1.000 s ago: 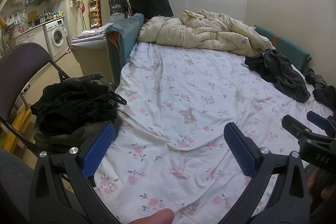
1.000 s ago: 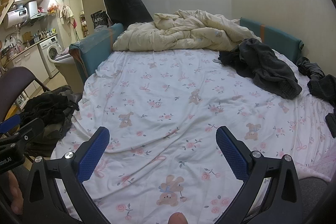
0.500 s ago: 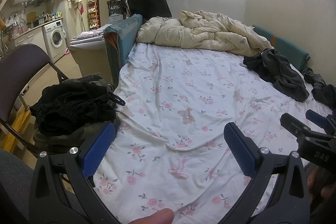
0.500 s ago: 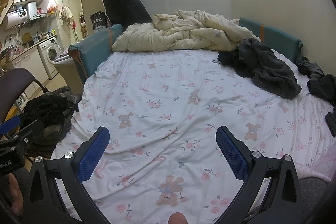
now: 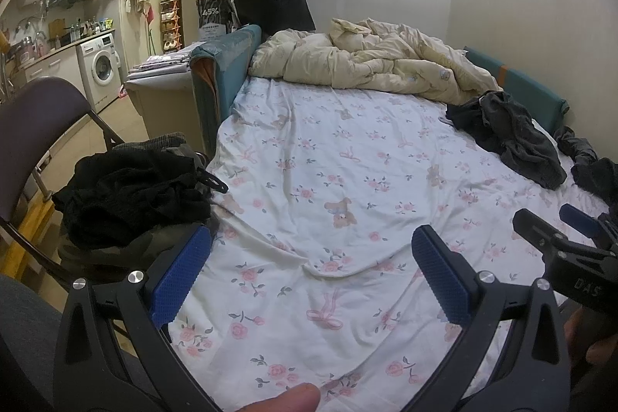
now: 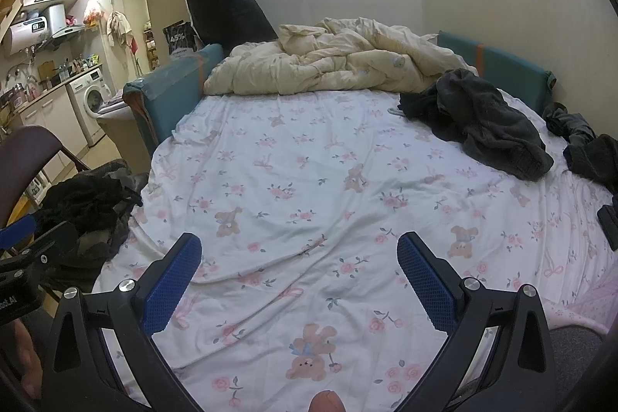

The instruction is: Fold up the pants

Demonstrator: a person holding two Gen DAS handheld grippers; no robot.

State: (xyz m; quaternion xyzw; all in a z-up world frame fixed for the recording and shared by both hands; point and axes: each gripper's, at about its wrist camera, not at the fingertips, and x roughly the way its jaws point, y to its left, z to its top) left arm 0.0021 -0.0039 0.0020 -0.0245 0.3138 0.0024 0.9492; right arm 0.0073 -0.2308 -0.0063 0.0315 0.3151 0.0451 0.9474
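Note:
A crumpled dark grey garment lies on the far right of the flowered bed sheet; I cannot tell whether it is the pants. More dark clothing sits at the bed's right edge. My left gripper hovers open over the near part of the sheet, with nothing between its fingers. My right gripper is open and empty over the near sheet too. Each garment is well beyond both grippers.
A chair at the left carries a heap of black clothes. A cream duvet is bunched at the head of the bed. A washing machine stands in the kitchen area far left.
Almost nothing: the right gripper's tip has edged slightly leftward in the left wrist view. Both grippers stay open and empty.

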